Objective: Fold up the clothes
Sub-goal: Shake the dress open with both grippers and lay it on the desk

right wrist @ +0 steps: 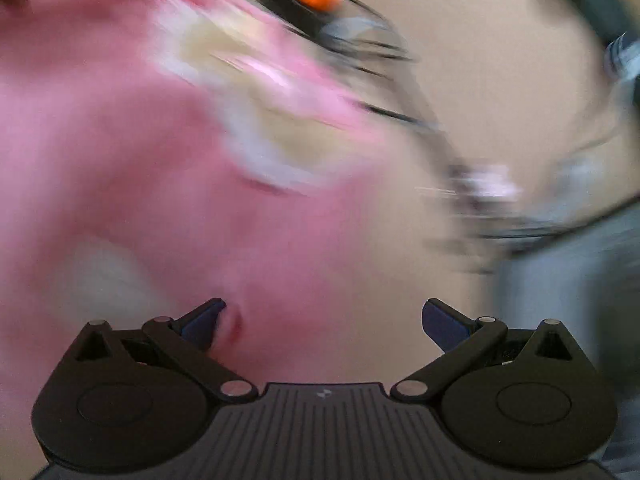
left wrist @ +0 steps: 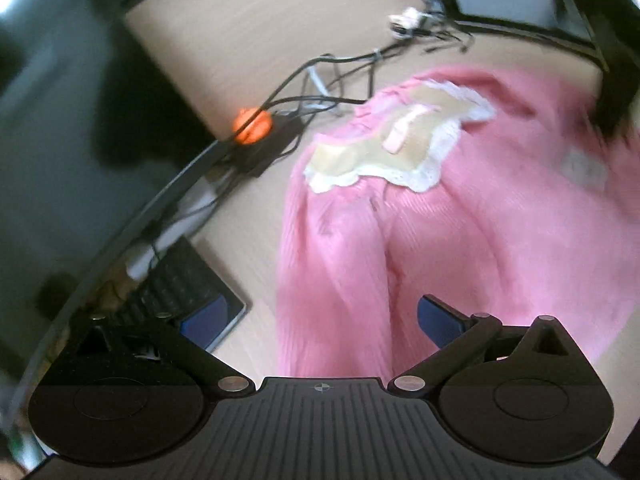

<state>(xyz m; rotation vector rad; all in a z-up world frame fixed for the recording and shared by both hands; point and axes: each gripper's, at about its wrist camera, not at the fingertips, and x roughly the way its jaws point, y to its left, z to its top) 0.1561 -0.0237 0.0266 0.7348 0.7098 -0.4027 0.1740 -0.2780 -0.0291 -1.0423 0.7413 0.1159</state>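
Both grippers spread wide, holding nothing: the left gripper (left wrist: 320, 322) hangs over the pink garment (left wrist: 460, 216) spread on the bench (left wrist: 256, 36), cream lace collar (left wrist: 400, 148) up, while the right gripper (right wrist: 322, 320) blurs above the same cloth.

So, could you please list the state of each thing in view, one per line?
pink garment: unfolded, spread on the table, cream lace collar up.
left gripper: open, empty, over the garment's edge.
right gripper: open, holding nothing, over the garment.
cables: tangled on the table.
table: bears garment and cables.
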